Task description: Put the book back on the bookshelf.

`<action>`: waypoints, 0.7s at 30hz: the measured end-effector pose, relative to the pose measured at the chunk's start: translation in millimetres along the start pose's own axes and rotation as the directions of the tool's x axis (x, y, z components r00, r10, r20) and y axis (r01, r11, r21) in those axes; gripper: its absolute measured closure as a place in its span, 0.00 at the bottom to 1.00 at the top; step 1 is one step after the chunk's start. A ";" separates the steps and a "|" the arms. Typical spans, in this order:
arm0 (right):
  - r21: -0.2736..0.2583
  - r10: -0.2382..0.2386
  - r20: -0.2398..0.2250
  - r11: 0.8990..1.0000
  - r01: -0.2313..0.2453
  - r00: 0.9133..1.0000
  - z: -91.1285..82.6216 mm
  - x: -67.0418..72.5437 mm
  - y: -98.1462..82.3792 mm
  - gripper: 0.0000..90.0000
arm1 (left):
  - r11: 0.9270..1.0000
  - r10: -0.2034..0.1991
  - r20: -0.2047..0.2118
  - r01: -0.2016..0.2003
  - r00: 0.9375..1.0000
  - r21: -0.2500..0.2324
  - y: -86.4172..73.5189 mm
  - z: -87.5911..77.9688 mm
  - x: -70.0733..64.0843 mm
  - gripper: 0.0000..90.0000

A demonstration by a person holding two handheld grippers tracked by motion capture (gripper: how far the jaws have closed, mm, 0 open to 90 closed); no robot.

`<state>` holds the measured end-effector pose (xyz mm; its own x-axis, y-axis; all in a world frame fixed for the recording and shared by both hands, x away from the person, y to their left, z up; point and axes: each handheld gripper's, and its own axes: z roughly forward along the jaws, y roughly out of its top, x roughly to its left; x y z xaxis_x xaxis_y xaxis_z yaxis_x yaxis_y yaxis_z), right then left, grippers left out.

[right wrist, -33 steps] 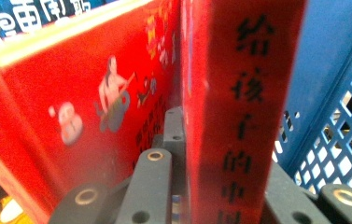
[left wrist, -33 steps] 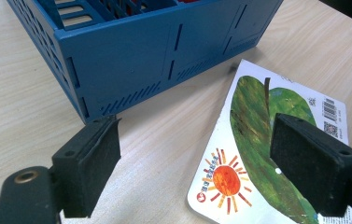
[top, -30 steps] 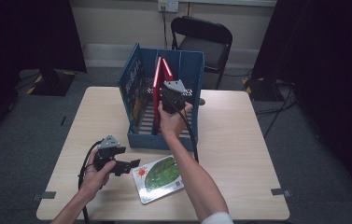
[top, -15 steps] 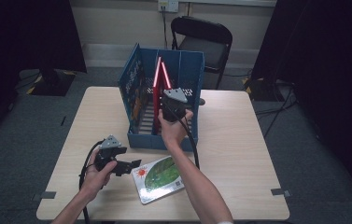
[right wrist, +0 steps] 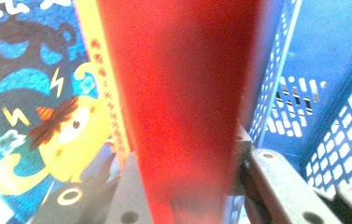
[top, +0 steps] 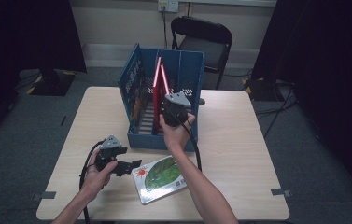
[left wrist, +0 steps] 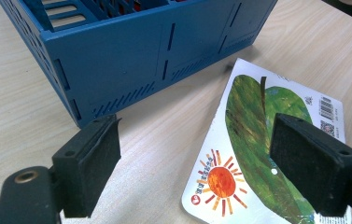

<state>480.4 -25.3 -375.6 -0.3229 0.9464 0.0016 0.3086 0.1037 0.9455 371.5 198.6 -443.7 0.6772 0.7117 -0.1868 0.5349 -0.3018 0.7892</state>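
So: wooden table (top: 239, 154) with a blue slotted crate (top: 183, 74) standing near its middle, a black folding chair (top: 206, 42) behind the far edge.

Right gripper (top: 173, 111) is held up at the crate's near side, right hand (top: 176, 133) wrapped around it, grey three-cornered plate on top, cable trailing down along the forearm. A red book (top: 157, 93) stands upright in the crate, its top edge above the rim. In the right gripper view the red book (right wrist: 183, 102) runs up the middle of the picture, blurred, with the gripper's parts pressed to it on both sides low down; jaws read as clamped on the book. Beside it, to the left in that view, is a blue picture book (right wrist: 29, 93) with a yellow cartoon figure on the cover; perforated blue crate wall to the right.

Left gripper (top: 128, 167) is low over the table near the front left, held in the left hand (top: 96, 175), pointing toward a flat picture book (top: 159, 175) with a green leaf and orange sun on the cover. In the left gripper view the jaws stand wide apart, nothing between them; the flat picture book (left wrist: 257, 154) lies on the table just beyond, near the crate's front wall (left wrist: 131, 56), not touching it.
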 end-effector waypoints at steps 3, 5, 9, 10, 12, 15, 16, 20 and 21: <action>0.001 0.004 -0.016 1.000 -0.004 1.000 -3.0 -0.8 -4.1 0.79 | 1.000 -0.001 -0.002 0.001 1.000 0.002 -0.2 -0.1 0.2 0.18; 0.007 0.009 -0.032 1.000 -0.009 0.999 -5.6 -2.4 -7.3 0.78 | 1.000 -0.001 -0.001 0.001 1.000 0.003 -0.2 -0.2 0.2 0.18; 0.025 0.011 -0.068 1.000 -0.009 0.998 -13.7 -5.3 -16.3 0.76 | 1.000 0.000 0.000 0.000 1.000 0.004 -0.1 0.2 0.1 0.18; 0.029 0.015 -0.079 1.000 -0.013 0.997 -15.8 -6.2 -18.7 0.75 | 1.000 0.001 0.001 -0.001 1.000 0.006 -0.1 0.5 -0.1 0.18; 0.046 0.011 -0.093 0.999 -0.006 0.996 -19.9 -7.3 -23.5 0.75 | 1.000 0.001 0.000 -0.001 1.000 0.004 -0.1 1.0 -0.6 0.18; 0.063 0.010 -0.105 0.998 -0.003 0.994 -23.3 -8.9 -29.6 0.76 | 1.000 0.003 0.002 -0.003 1.000 0.010 0.2 1.1 -1.3 0.18; 0.069 0.009 -0.107 0.998 -0.001 0.994 -23.7 -9.5 -31.7 0.76 | 1.000 0.003 0.001 -0.003 1.000 0.006 0.1 1.7 -1.4 0.18; 0.098 0.010 -0.116 0.995 0.002 0.993 -21.6 -10.0 -41.0 0.79 | 1.000 0.002 0.003 -0.002 1.000 0.008 0.2 1.8 -1.3 0.18; 0.094 0.011 -0.113 0.996 0.000 0.994 -21.7 -9.2 -41.8 0.79 | 1.000 0.001 0.003 -0.001 1.000 0.006 0.0 1.9 -1.2 0.18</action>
<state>451.0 -44.9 -408.1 -0.4186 0.9069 0.0489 0.3915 0.1316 0.9107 371.7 196.5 -444.6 0.6789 0.7098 -0.1878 0.5376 -0.3063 0.7856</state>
